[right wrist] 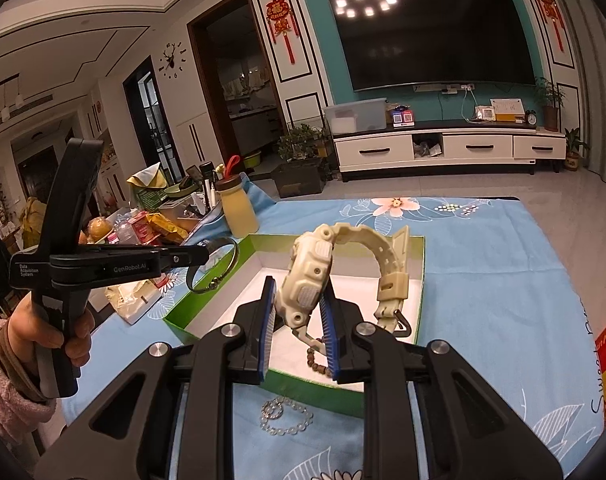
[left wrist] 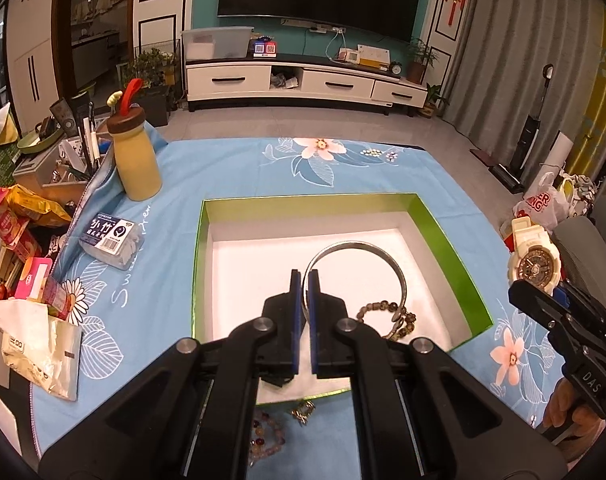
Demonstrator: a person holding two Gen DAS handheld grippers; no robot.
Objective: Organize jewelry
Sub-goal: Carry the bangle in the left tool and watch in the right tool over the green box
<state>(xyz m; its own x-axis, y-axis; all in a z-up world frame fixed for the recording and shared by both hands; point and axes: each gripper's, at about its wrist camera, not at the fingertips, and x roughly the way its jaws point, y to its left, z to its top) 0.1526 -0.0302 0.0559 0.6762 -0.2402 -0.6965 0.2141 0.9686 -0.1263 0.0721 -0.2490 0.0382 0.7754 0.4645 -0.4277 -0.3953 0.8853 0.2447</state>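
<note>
A green box [left wrist: 451, 248] with a white lining stands on the blue flowered cloth. My left gripper [left wrist: 305, 280] is shut on a silver bangle [left wrist: 383, 252] and holds it above the box; from the right wrist view the bangle [right wrist: 233, 254] hangs over the box's left edge [right wrist: 207, 296]. A brown bead bracelet [left wrist: 395, 314] lies in the box. My right gripper [right wrist: 297, 300] is shut on a cream watch [right wrist: 315, 268], held above the box; the watch also shows at the right in the left wrist view [left wrist: 535, 264].
A bead bracelet [left wrist: 267, 436] and a small metal trinket [left wrist: 303, 410] lie on the cloth in front of the box, as does a clear bead chain [right wrist: 283, 416]. A yellow bottle [left wrist: 137, 156], a plastic case [left wrist: 111, 240] and snack packets [left wrist: 19, 216] crowd the left side.
</note>
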